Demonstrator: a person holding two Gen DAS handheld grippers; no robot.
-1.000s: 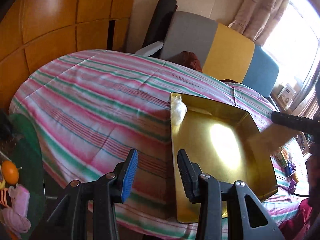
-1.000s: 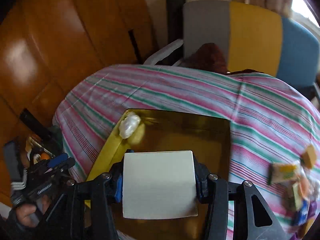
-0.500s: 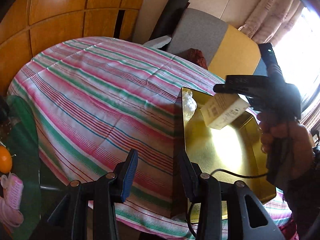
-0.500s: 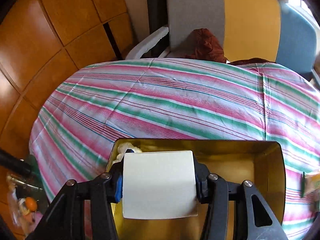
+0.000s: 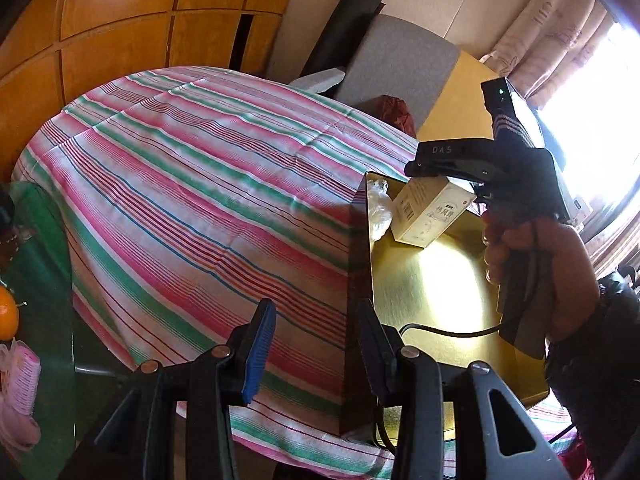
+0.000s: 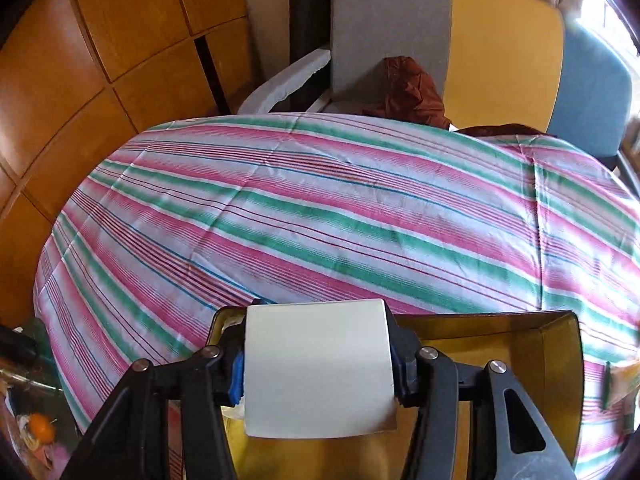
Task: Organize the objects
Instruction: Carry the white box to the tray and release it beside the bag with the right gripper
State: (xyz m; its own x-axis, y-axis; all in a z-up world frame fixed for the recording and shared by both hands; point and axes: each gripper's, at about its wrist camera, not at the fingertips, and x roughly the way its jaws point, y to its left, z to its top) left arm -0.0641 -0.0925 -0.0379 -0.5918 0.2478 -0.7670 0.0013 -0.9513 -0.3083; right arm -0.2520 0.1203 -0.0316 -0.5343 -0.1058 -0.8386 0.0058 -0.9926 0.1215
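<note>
A gold tray [image 5: 440, 280] lies on the striped tablecloth [image 5: 200, 200]. My right gripper [image 6: 318, 368] is shut on a white box [image 6: 318, 368] and holds it low over the tray's far left corner; in the left wrist view the box [image 5: 430, 212] sits tilted beside a clear plastic wad [image 5: 378, 208] in that corner. The tray's far wall [image 6: 500, 330] shows behind the box. My left gripper [image 5: 316, 344] is open and empty, its fingers on either side of the tray's near left edge.
Grey, yellow and blue chair backs [image 6: 480, 40] stand behind the table, with a dark red cloth [image 6: 412, 88] on a seat. A green glass side table [image 5: 36, 280] with an orange [image 5: 8, 316] stands at the left. Colourful packets [image 6: 616, 380] lie right of the tray.
My right gripper has carried the white box forward and down into the tray's far left corner. The left gripper has stayed open at the tray's near edge.
</note>
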